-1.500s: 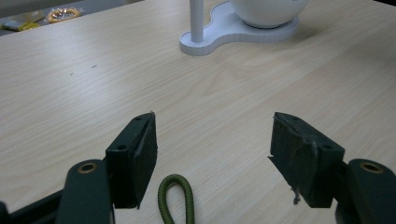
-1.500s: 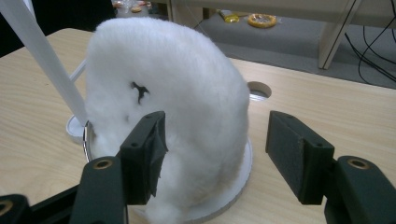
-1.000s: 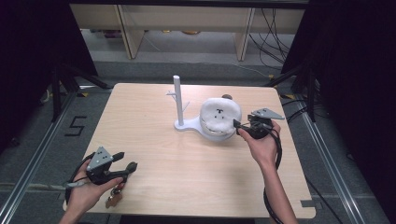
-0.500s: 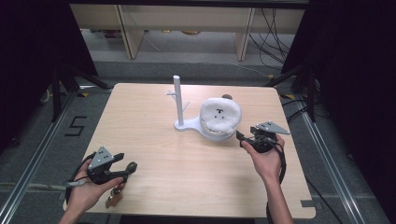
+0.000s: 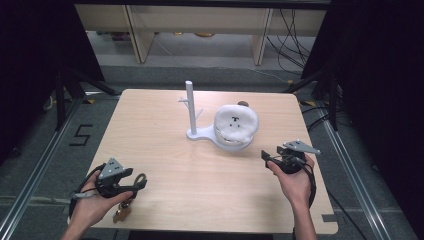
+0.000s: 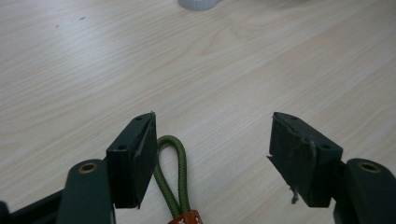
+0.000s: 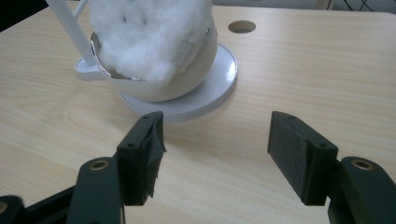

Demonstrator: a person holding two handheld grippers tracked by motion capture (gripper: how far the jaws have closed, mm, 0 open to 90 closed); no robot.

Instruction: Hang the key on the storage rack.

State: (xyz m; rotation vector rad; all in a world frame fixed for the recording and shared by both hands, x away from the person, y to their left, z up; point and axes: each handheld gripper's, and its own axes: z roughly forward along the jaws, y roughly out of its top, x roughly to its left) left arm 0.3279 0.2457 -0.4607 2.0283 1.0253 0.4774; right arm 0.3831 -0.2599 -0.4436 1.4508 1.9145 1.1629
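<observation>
Since a second ago the right gripper (image 5: pixel 270 156) has drawn back from the white fluffy ball (image 5: pixel 235 123) toward the near right part of the table (image 5: pixel 150 125); it was touching the ball then and now sits apart from it, jaws wide open and holding nothing. In the right gripper view (image 7: pixel 217 156) bare wood lies between the two black jaws, and the ball (image 7: pixel 149 37) rests just beyond them in a shallow white bowl (image 7: pixel 187 74) on a round white base (image 7: pixel 210 93). A thin white post (image 5: pixel 190 107) with small side pegs rises from the left end of that base, to the left of the ball. Small dark marks dot the ball's front. A round hole (image 7: pixel 242 26) in the tabletop lies farther off, behind the base.

At the near left corner the left gripper (image 5: pixel 135 185) has stayed where it was — also wide open, gripping nothing. In the left gripper view (image 6: pixel 212 149) a green cord loop (image 6: pixel 173 172) lies on the wood just inside the left jaw, touching or nearly touching its pad, with a red piece (image 6: pixel 187 218) at the near end of the loop. From the high view something brownish (image 5: pixel 121 214) lies under the left hand at the table's near edge — too small to make out.

Nothing stands between either gripper and the ball except open tabletop. Beyond the far edge are shelf legs and cables on the floor.
</observation>
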